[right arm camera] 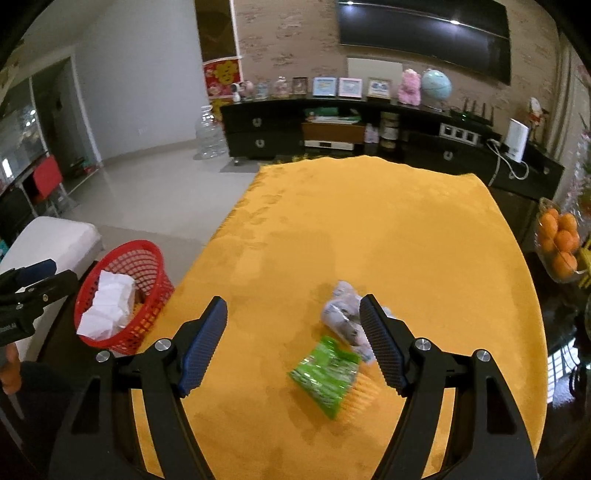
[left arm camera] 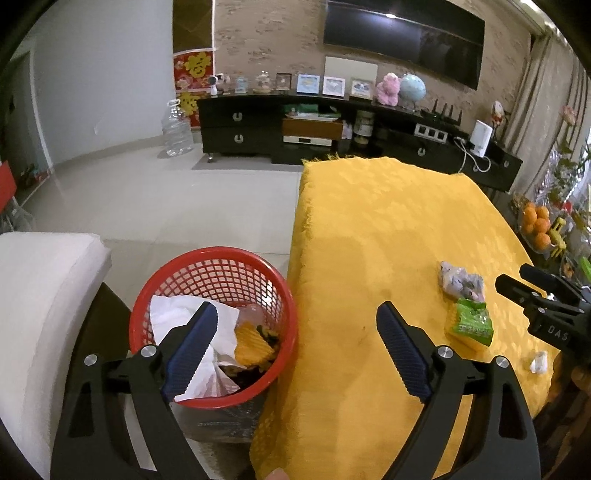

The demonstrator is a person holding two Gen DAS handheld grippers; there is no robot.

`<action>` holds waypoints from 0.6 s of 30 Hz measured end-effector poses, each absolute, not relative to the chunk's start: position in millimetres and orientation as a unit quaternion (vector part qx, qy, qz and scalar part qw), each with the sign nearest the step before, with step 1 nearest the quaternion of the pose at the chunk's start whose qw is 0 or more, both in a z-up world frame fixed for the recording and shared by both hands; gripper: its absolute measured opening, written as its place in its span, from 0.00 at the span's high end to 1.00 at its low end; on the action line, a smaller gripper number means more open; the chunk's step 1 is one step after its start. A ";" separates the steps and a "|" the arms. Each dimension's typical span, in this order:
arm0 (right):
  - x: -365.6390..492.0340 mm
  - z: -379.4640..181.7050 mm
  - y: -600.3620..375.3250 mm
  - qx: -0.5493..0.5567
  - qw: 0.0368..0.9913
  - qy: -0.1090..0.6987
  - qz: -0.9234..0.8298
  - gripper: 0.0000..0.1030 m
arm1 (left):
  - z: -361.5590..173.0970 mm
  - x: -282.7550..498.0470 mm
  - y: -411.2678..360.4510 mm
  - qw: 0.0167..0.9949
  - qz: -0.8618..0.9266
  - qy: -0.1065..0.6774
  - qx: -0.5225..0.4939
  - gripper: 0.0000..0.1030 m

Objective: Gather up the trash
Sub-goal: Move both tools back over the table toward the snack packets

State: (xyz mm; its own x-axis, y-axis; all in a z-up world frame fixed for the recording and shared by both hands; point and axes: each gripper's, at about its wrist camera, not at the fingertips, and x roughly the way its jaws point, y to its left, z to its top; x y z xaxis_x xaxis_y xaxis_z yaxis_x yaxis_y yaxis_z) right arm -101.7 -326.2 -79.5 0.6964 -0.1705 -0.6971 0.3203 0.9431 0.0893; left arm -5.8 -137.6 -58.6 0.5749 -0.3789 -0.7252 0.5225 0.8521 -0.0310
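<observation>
Jaws on my left gripper (left arm camera: pixel 295 317) are spread wide & hold nothing; it hangs over the edge between the red basket (left arm camera: pixel 218 258) and the yellow bench (left arm camera: pixel 369 221). Right gripper (right arm camera: pixel 293 308) is also wide, empty, hovering above the green wrapper (right arm camera: pixel 325 373), w/ its right finger just in front of the crumpled grey bag (right arm camera: pixel 340 310). Left view alone shows a small white scrap (left arm camera: pixel 538 362) near the bench edge, plus white paper (left arm camera: pixel 177 314) & a yellow wrapper (left arm camera: pixel 251 343) in the basket.

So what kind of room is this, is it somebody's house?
Most likely a home living room. A big dark TV hangs on the wall above a long black cabinet lined with framed pictures, and a bowl of oranges sits beside the yellow-covered table.
</observation>
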 end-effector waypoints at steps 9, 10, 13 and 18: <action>-126.2 -88.0 -348.8 0.112 0.909 0.366 -0.161 0.30 | -67.7 -14.5 -161.8 0.866 -0.281 0.398 0.109 0.17; -129.8 -88.9 -351.9 0.114 0.909 0.366 -0.165 0.30 | -69.2 -16.0 -165.8 0.863 -0.286 0.401 0.110 0.17; -139.2 -90.9 -361.4 0.121 0.906 0.365 -0.177 0.30 | -75.3 -23.0 -182.7 0.852 -0.305 0.409 0.120 0.17; -158.9 -95.6 -383.2 0.139 0.899 0.360 -0.205 0.30 | -84.8 -38.9 -219.5 0.826 -0.345 0.422 0.139 0.17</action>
State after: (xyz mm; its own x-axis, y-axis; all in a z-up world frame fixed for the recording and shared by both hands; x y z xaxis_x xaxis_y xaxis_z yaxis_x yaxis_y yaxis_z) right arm -158.9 -383.2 -95.6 0.6563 -0.2687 -0.7050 0.4690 0.8773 0.1022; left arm -38.9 -219.5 -84.8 0.4047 -0.4538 -0.7939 0.6882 0.7228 -0.0624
